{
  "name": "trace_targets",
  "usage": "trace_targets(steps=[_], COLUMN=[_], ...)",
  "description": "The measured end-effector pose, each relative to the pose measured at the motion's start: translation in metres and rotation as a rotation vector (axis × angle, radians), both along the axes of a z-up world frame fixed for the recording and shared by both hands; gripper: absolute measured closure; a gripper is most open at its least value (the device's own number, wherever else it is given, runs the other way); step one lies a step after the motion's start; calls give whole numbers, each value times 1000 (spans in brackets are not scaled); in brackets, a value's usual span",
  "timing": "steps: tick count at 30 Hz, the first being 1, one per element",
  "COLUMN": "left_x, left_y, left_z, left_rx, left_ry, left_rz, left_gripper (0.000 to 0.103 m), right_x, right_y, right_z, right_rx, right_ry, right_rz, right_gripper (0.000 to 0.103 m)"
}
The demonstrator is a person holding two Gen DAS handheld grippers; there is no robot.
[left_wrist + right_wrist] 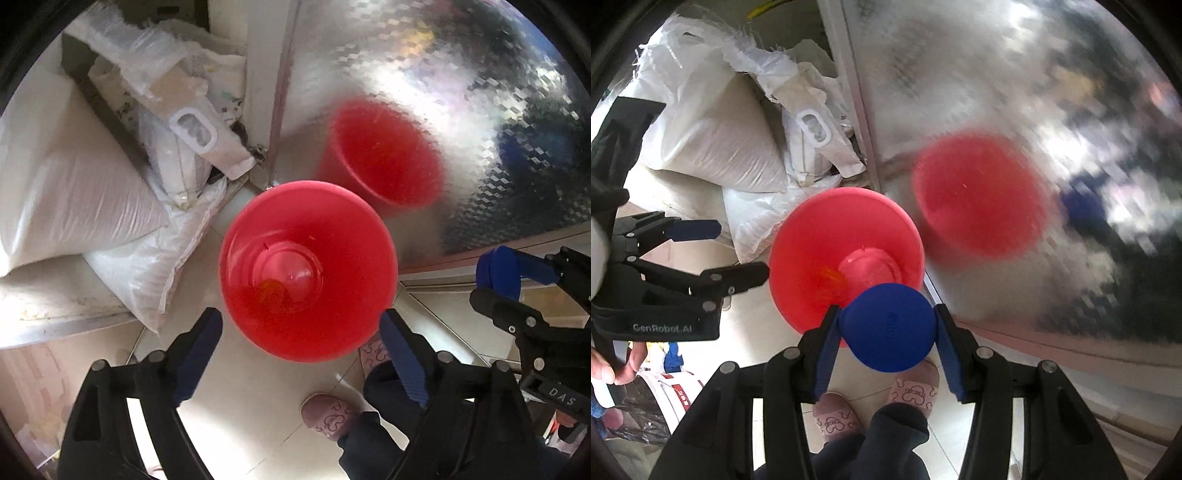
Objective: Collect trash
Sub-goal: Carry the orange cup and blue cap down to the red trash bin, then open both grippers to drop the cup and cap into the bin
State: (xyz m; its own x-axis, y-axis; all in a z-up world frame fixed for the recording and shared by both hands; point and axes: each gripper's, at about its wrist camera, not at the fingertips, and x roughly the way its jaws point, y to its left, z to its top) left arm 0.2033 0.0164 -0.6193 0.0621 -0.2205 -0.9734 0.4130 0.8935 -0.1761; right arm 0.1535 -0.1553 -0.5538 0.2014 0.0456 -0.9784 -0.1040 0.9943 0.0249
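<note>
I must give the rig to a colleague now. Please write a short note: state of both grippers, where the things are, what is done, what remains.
Right gripper: jaws shut on a blue round lid, held above the near rim of the red bin.
Left gripper: jaws open, holding nothing, hovering over the bin's near edge.
The red bin stands on the tiled floor beside the reflective cabinet door, next to white sacks.
Done: something orange-yellow already lies in the bin, too blurred to name.
Left: probably release the blue round lid into the bin.
</note>
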Motion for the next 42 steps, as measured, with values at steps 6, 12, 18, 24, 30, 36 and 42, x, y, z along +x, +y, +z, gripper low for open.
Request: trace_targets(steps=[6,12,18,24,30,36,42], left_x=[-2,-2,-2,-6,-18,-39,-57], left_y=[27,53,66,67,67,73,82], left_z=[-3,-9,-10,5,46,118,203], left_rx=[35,38,56,63,88,111,88], left_ry=[0,6,-13,-36,-73,-132,-161], left_rz=[61,123,168,186,200,226,278], left_gripper=[17,17,17,16,15,13,3], right_x=[5,12,19,18,13,-3,-23], right_y=[17,39,51,54,54,58,65], right_z=[-6,-15,-19,-10,20,86,167], right_rx=[5,6,-27,-47,-59,-69,-28], right_ry=[10,16,12,-36,-56,-124,-170], right_rz=[60,128,175,173,188,195,190], right_gripper=[56,56,49,20,19,18,17])
